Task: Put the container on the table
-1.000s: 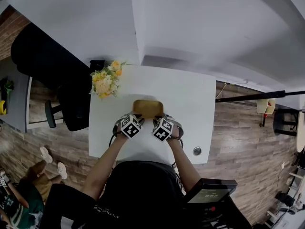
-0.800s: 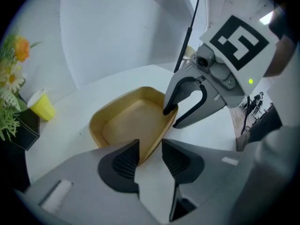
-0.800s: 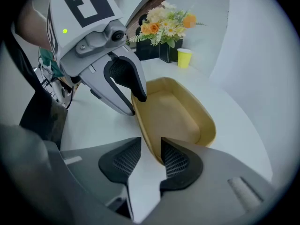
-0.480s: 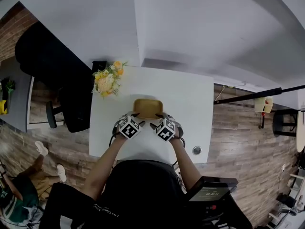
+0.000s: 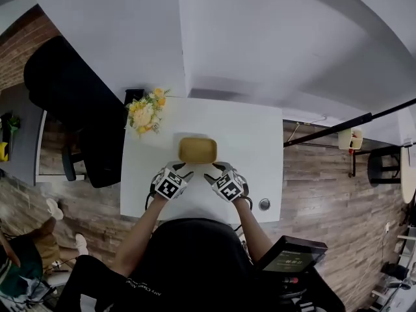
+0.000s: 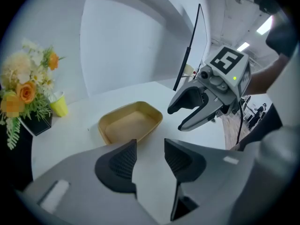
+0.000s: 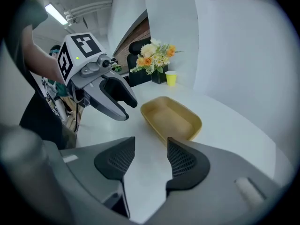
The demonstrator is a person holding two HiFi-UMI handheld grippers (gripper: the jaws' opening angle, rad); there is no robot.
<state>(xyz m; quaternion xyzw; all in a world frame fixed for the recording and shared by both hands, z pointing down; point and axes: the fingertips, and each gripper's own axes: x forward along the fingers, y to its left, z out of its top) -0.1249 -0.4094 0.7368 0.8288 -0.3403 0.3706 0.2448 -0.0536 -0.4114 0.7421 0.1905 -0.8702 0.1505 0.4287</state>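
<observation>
The tan, shallow container (image 5: 197, 150) rests on the white table (image 5: 260, 129), empty and free of both grippers. My left gripper (image 5: 184, 172) hovers just short of its near left corner, and my right gripper (image 5: 212, 173) just short of its near right corner. The left gripper view has the container (image 6: 130, 122) beyond my left gripper (image 6: 149, 146); these jaws are closing with only bare table between them. My right gripper (image 7: 151, 146) stands wide, jaws easing closed, nothing between them, with the container (image 7: 171, 117) ahead of it.
A bunch of yellow and white flowers (image 5: 144, 112) in a dark pot stands at the table's far left corner beside a small yellow cup (image 6: 58, 104). A black chair (image 5: 71, 103) sits left of the table. A small round fitting (image 5: 264, 204) lies near the front right edge.
Both grippers have let go of the container's near corners, opened, and drawn back toward the person. The container stays on the table.
</observation>
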